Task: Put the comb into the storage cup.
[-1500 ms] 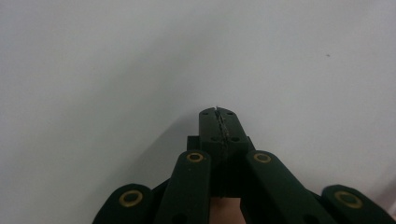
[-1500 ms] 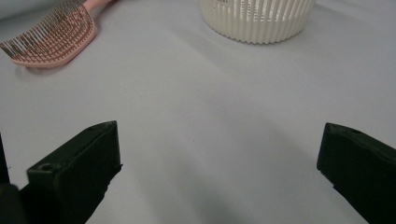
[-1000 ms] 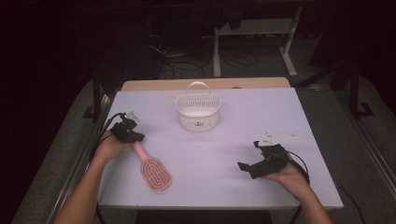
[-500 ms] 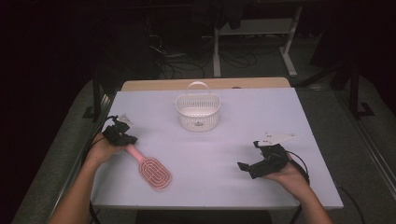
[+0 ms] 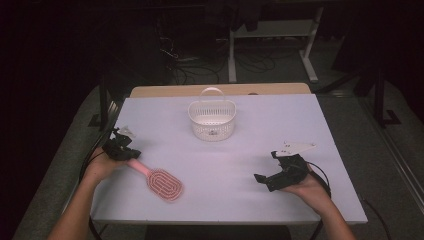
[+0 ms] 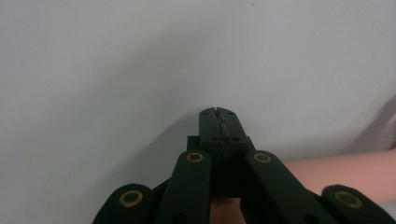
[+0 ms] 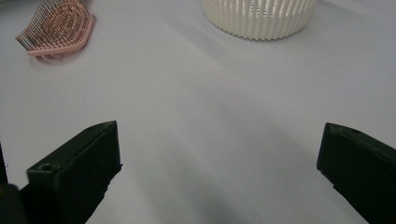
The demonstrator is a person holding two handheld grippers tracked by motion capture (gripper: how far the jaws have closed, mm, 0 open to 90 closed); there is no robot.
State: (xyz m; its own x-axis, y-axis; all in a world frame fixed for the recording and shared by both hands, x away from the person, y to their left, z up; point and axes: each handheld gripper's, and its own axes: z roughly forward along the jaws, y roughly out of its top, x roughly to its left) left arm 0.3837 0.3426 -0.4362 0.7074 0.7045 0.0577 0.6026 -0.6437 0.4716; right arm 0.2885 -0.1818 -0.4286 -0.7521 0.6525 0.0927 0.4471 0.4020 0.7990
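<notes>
Plainly, the left gripper (image 5: 121, 148) was seen at the left edge of the white table (image 5: 280, 125), its jaws pressed together with nothing between them. The pink hairbrush (image 5: 159, 181) lay flat just beside it, the handle end touching or nearly touching the gripper and the bristled head pointing toward the near side. From the left gripper view the closed tips (image 6: 218, 122) were aimed at bare tabletop, with the pink handle (image 6: 345, 169) passing off to the right of them rather than between them. The right gripper (image 5: 276, 176) was rested near the right edge with its jaws held wide apart and empty. The white slatted basket (image 5: 212, 120) stood at the far middle, well apart from the brush.

A miss was judged the main risk: with the jaws shut beside the handle, any push would likely slide or spin the brush toward the table's near edge. A grasp low on the handle could also let the heavy head droop.
</notes>
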